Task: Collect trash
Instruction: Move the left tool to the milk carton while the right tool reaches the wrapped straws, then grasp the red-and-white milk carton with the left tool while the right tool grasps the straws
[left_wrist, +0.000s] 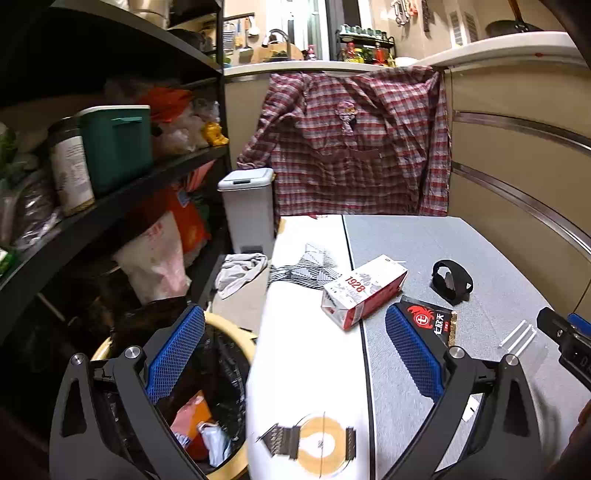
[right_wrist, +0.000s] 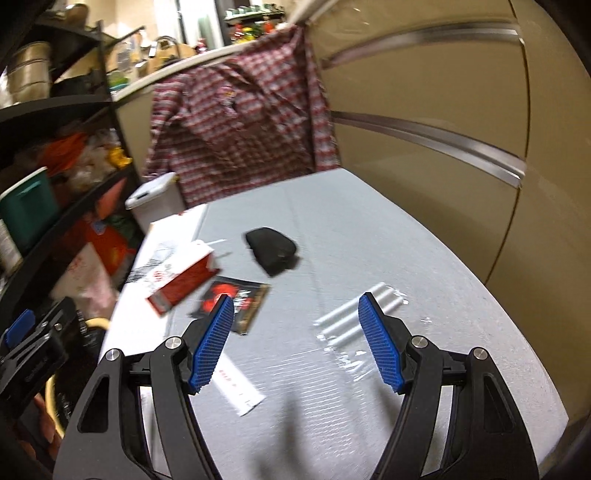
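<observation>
On the grey table (left_wrist: 480, 251) lie a red-and-white carton (left_wrist: 364, 291) marked 1928, a black snack wrapper (left_wrist: 432, 319) with a red emblem, clear plastic with white straws (left_wrist: 517, 338) and a black strap (left_wrist: 452, 282). My left gripper (left_wrist: 295, 354) is open and empty, hovering over the table's left edge. Left of that edge stands a trash bin (left_wrist: 207, 406) with a black liner and scraps inside. My right gripper (right_wrist: 295, 343) is open and empty above the table, with the wrapper (right_wrist: 236, 299) ahead-left and the straws (right_wrist: 354, 314) ahead-right. The carton (right_wrist: 181, 280) and strap (right_wrist: 271, 249) lie farther on. A white paper strip (right_wrist: 240, 387) lies under the left finger.
A black shelf rack (left_wrist: 110, 192) full of containers and bags lines the left side. A small white pedal bin (left_wrist: 247, 206) and a grey rag (left_wrist: 240, 271) sit on the floor beyond. A plaid shirt (left_wrist: 351, 144) hangs from the counter behind the table. Beige cabinet fronts (left_wrist: 517, 166) close the right.
</observation>
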